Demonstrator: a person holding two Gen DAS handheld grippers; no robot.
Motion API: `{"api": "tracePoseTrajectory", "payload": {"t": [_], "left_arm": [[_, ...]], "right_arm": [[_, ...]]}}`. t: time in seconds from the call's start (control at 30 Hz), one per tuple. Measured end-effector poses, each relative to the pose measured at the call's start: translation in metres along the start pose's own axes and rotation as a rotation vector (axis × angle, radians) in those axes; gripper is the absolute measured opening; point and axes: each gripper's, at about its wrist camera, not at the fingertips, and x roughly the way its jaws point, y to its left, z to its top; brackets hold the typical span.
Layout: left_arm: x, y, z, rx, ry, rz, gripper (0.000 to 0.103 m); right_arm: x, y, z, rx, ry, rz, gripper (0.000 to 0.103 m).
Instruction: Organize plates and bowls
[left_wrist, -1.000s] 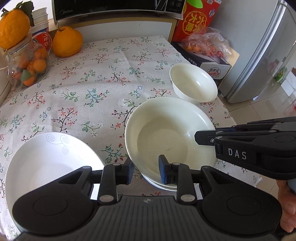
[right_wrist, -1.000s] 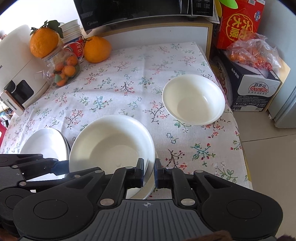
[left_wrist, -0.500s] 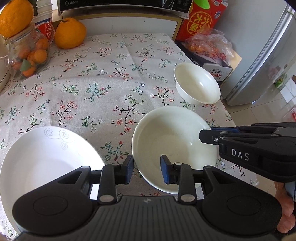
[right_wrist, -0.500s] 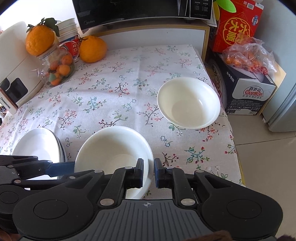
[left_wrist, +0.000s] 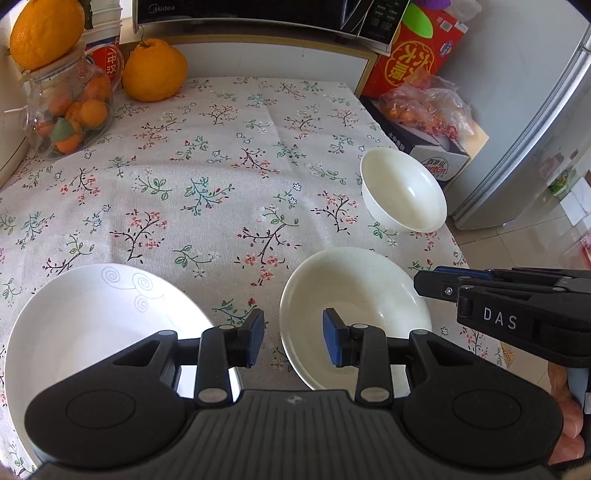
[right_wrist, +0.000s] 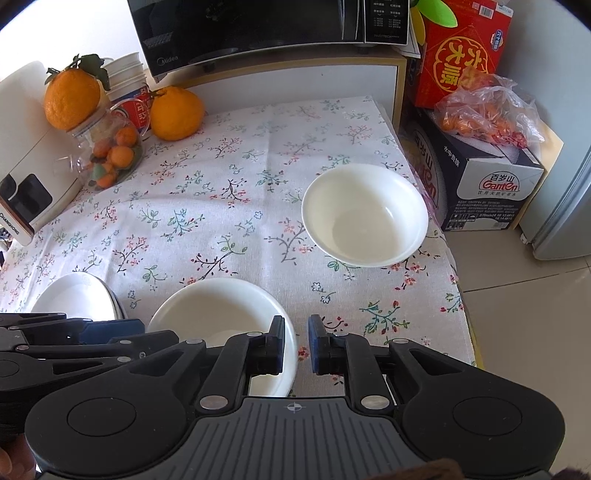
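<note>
A cream deep plate (left_wrist: 354, 317) (right_wrist: 221, 317) sits near the table's front edge. My left gripper (left_wrist: 293, 341) is open; its pads straddle the plate's left rim without touching. My right gripper (right_wrist: 296, 343) is open a little at the plate's right rim, with the rim between its pads and apart from them; it also shows in the left wrist view (left_wrist: 436, 284). A white plate with swirl marks (left_wrist: 99, 328) (right_wrist: 74, 302) lies at the front left. A white bowl (left_wrist: 402, 194) (right_wrist: 365, 214) stands near the table's right edge.
The floral tablecloth (left_wrist: 221, 166) covers the table. At the back left stand a glass jar of small oranges (left_wrist: 68, 114), a large orange (left_wrist: 155, 70) and stacked cups (right_wrist: 125, 77). A microwave (right_wrist: 266, 26) is behind. Boxes and a bag of oranges (right_wrist: 487, 110) lie right of the table, by a fridge (left_wrist: 535, 129).
Both grippers have pulled back and up from the deep plate. The right gripper let go of the plate's rim and opened slightly. The plate now rests on the cloth.
</note>
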Motion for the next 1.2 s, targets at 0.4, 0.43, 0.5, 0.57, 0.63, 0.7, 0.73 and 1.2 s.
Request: {"api": "tracePoseTrajectory", "payload": {"t": [0.4,0.43,0.5,0.57,0.63,0.7,0.73,1.2], "left_arm": [[0.000,0.005,0.022,-0.079,-0.057,-0.008,0.036],[0.001,0.004,0.024,-0.081,-0.066,-0.008,0.038],[0.003,0.000,0.027,-0.082,-0.075,-0.016,0.042],[0.006,-0.004,0.030,-0.086,-0.084,-0.022,0.043],[0.010,-0.009,0.033,-0.084,-0.086,-0.026,0.044],[0.014,-0.013,0.037,-0.081,-0.087,-0.030,0.045],[0.015,-0.015,0.039,-0.082,-0.090,-0.033,0.046],[0.048,-0.015,0.058,-0.103,-0.088,-0.038,0.069]], "right_arm": [[-0.011,-0.047,0.017,0.245,-0.080,0.040,0.039],[-0.011,-0.051,0.017,0.270,-0.084,0.042,0.041],[-0.011,-0.059,0.018,0.315,-0.087,0.044,0.042],[-0.010,-0.066,0.018,0.356,-0.089,0.047,0.042],[-0.009,-0.074,0.019,0.393,-0.090,0.040,0.042],[-0.008,-0.080,0.019,0.417,-0.096,0.031,0.042],[-0.008,-0.084,0.020,0.432,-0.100,0.022,0.042],[0.015,-0.117,0.025,0.612,-0.065,0.033,0.046]]}}
